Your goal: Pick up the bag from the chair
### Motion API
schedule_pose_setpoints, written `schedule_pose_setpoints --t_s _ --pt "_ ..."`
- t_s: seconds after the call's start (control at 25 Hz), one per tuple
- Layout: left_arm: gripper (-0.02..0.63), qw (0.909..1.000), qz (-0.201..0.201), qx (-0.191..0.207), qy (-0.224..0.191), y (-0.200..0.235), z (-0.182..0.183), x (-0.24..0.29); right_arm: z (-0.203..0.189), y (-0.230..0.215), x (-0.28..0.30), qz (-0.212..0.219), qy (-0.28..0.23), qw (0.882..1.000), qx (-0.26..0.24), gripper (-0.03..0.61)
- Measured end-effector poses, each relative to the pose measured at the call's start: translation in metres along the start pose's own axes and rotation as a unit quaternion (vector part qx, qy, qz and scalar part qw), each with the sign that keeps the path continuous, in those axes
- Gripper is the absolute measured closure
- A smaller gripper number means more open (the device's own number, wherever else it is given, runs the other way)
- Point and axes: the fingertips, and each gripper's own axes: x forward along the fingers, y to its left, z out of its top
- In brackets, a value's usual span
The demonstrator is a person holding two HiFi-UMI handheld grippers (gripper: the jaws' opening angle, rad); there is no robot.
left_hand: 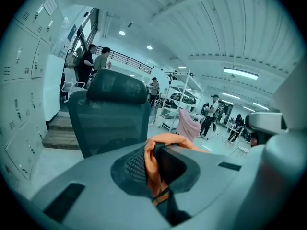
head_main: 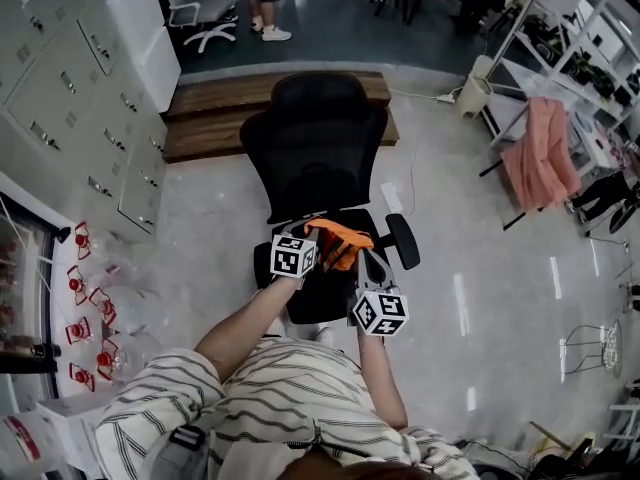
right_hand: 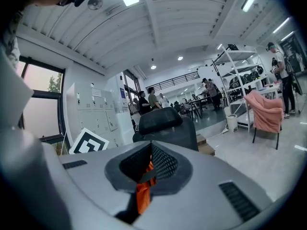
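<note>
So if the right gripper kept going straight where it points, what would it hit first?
Probably the chair back, which sits straight ahead just past the right gripper, shut on the bag. How far off it is, the picture doesn't settle.

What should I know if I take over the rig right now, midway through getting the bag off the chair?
Grips: the left tongs are shut on a fold of the orange bag. The right tongs are shut on an orange strip of the same bag.
Things: the bag hangs between the two tongs over the front of the seat of the black chair. The head view does not show whether it is clear of the seat.
Done: both grips are taken.
Left: raise the bag well clear of the chair, probably with both tongs kept shut.
</note>
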Motion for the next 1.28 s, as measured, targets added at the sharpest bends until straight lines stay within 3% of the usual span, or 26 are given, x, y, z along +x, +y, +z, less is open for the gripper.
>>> schedule_pose_setpoints --t_s 0.64,1.28 --pt "0.581 0.9978 -0.019 0.007 -0.064 -0.010 0.060 -0.050 0.039 0.015 0.020 0.019 -0.030 0.999 -0.019 0.560" --pt "0.580 0.9944 -0.022 0.009 -0.103 -0.017 0.079 -0.088 0.047 0.020 0.024 0.020 -0.038 0.999 -0.029 0.560"
